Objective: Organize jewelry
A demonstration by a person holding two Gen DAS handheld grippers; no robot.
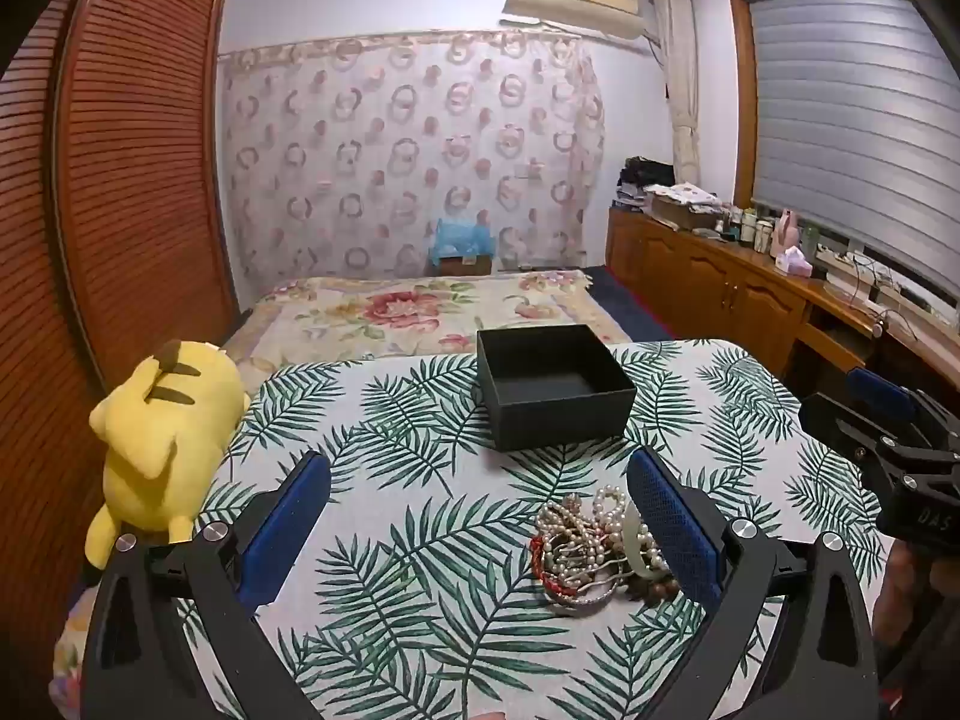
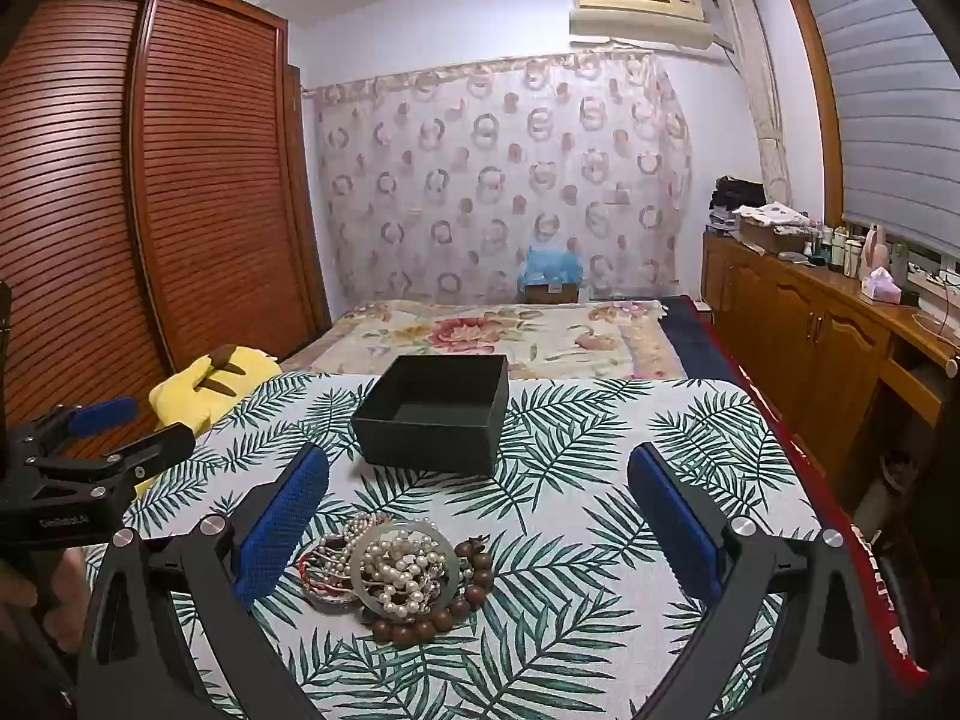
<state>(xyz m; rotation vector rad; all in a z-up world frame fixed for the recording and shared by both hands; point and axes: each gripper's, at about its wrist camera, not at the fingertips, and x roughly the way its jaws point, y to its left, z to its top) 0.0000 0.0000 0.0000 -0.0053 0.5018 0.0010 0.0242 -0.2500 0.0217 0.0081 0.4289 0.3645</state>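
Observation:
A tangled pile of jewelry (image 1: 591,552) (image 2: 399,570) lies on the palm-leaf tablecloth (image 1: 420,540) (image 2: 600,510): pearl strands, a pale jade bangle (image 2: 360,564), brown wooden beads (image 2: 474,564), a red cord and a silver bangle. Behind it stands an empty black box (image 1: 555,387) (image 2: 435,414) without a lid. My left gripper (image 1: 480,480) is open above the cloth, the pile just inside its right finger. My right gripper (image 2: 480,474) is open too, the pile near its left finger. Each gripper shows at the edge of the other's view, the right gripper (image 1: 900,438) and the left gripper (image 2: 108,438).
A yellow plush toy (image 1: 159,450) (image 2: 210,384) lies at the table's left edge. Beyond the table is a bed with a floral cover (image 1: 420,306) (image 2: 510,330). A wooden wardrobe (image 1: 120,180) stands left; a cluttered wooden sideboard (image 1: 720,276) (image 2: 810,312) runs along the right.

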